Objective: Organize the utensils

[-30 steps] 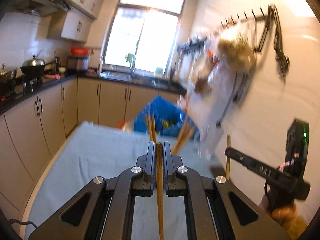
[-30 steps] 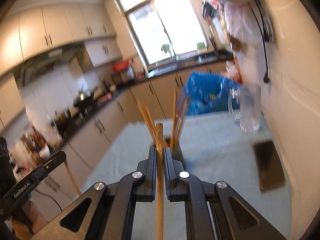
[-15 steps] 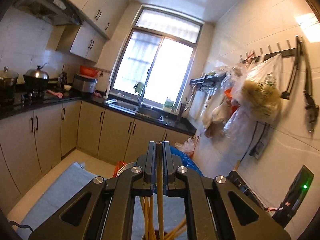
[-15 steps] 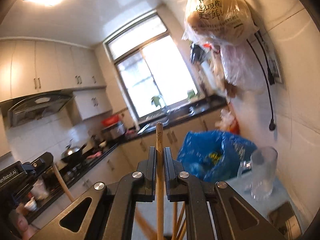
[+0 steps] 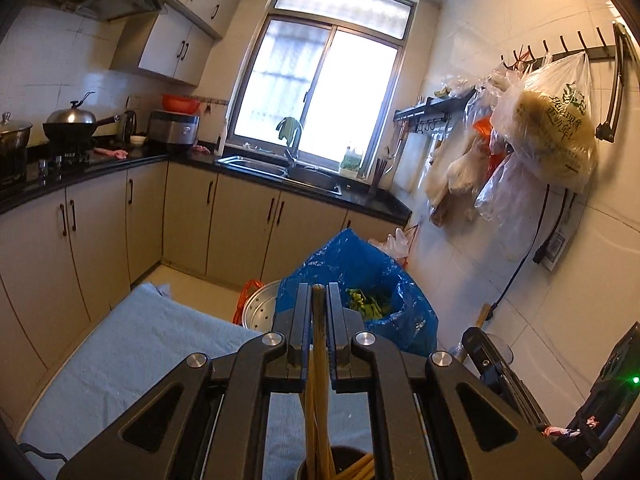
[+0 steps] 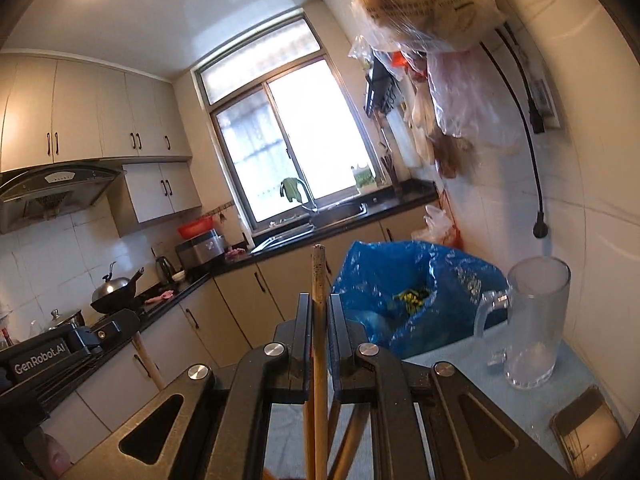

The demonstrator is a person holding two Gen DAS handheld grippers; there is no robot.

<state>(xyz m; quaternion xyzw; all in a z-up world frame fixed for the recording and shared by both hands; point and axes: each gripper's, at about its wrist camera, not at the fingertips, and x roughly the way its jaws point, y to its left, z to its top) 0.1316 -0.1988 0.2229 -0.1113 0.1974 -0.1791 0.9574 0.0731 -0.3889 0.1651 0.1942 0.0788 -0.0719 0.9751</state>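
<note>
My left gripper is shut on a wooden chopstick that runs down between its jaws. Right under it stands a dark holder with several more chopsticks in it. My right gripper is shut on another wooden chopstick whose tip sticks up past the jaws; several chopsticks lean below it. In the left wrist view the right gripper's body shows at the right. The left gripper's body, with its chopstick, shows at the left of the right wrist view.
A light blue cloth covers the table. A blue plastic bag with greens stands past the table's far edge, beside a steel steamer pot. A clear glass mug and a dark flat tray sit by the right wall, under hanging bags.
Both grippers have moved forward over the table with their chopsticks. The holder, ahead of them a second ago, is now directly below the jaws. Both views show more of the kitchen.
</note>
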